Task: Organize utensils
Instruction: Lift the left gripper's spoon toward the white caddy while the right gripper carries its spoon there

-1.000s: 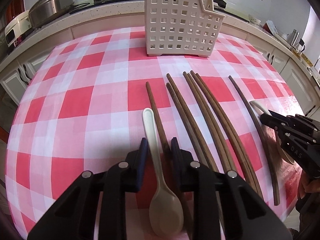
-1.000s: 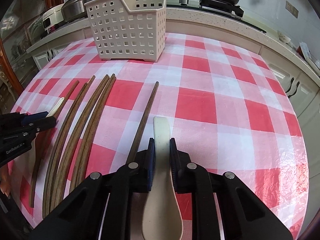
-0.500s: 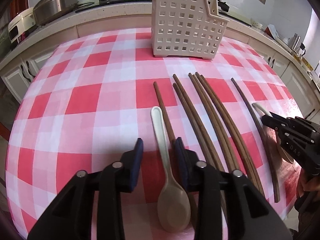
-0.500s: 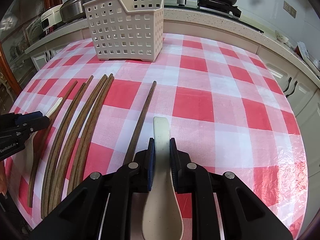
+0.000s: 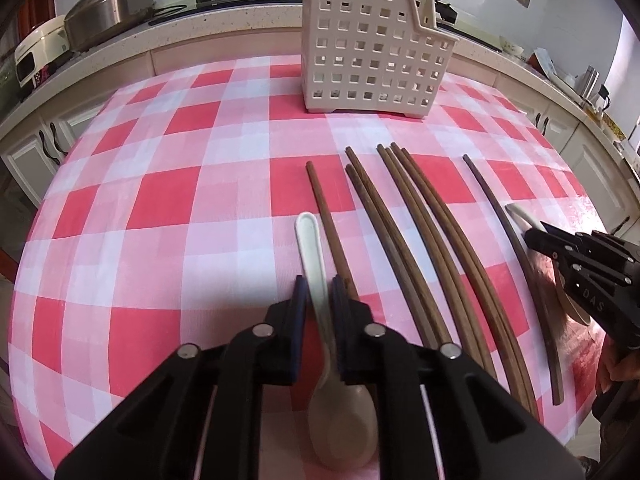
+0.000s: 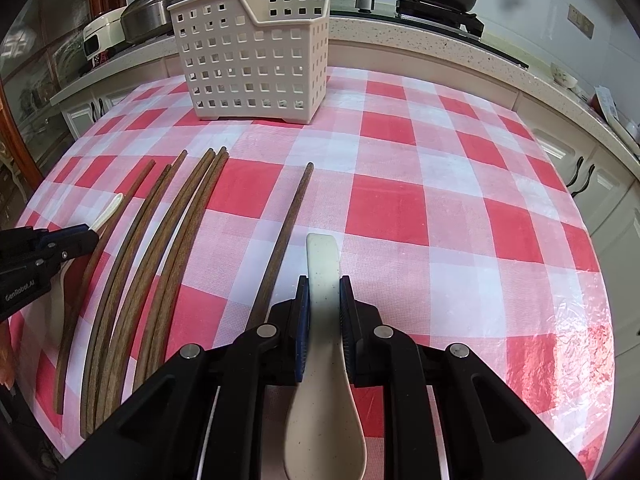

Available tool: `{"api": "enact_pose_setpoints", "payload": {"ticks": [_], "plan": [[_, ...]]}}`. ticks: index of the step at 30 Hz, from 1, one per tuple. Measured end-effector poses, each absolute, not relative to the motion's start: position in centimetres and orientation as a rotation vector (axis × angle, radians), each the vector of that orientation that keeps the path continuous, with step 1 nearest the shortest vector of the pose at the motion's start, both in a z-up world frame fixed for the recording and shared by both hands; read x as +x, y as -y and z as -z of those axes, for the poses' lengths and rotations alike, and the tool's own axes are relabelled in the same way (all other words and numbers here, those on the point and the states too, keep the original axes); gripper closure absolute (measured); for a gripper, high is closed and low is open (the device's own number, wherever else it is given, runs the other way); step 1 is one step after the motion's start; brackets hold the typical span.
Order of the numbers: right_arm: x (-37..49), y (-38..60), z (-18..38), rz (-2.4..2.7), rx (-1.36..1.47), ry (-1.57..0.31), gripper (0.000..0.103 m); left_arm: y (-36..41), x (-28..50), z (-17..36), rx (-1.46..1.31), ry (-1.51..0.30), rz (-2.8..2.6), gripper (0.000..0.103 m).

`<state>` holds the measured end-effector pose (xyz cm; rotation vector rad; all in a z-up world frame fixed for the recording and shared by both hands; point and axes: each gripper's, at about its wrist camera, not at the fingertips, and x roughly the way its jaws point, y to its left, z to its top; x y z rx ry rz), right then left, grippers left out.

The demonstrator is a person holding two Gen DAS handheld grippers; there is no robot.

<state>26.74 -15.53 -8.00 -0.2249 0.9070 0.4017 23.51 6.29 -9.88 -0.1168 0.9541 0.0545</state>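
Observation:
My left gripper (image 5: 318, 292) is shut on the handle of a slim white spoon (image 5: 310, 236), whose bowl lies under the gripper body. My right gripper (image 6: 323, 290) is shut on a speckled cream spoon (image 6: 322, 256), handle pointing forward. Several brown wooden chopsticks (image 5: 404, 236) lie side by side on the red-and-white checked table (image 5: 168, 200); they also show in the right wrist view (image 6: 172, 224). One chopstick (image 6: 286, 228) lies just left of my right gripper. A white perforated utensil basket (image 5: 372, 44) stands upright at the back, also in the right wrist view (image 6: 256, 52).
Each gripper shows at the edge of the other's view: the right one (image 5: 584, 272), the left one (image 6: 36, 256). A counter (image 6: 440, 36) with a stove, pots and a rice cooker runs behind the table. The table's right part (image 6: 460, 208) holds nothing.
My left gripper has closed its jaws onto the white spoon's handle. My right gripper stays shut on the cream spoon and has hardly moved.

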Motion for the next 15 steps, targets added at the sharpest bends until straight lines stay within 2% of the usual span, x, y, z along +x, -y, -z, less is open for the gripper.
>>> {"api": "enact_pose_setpoints", "payload": {"ticks": [15], "plan": [[25.2, 15.7, 4.0, -0.410, -0.183, -0.744, 0.087, -6.5, 22.0, 6.4, -0.123, -0.791, -0.078, 0.094]]}}
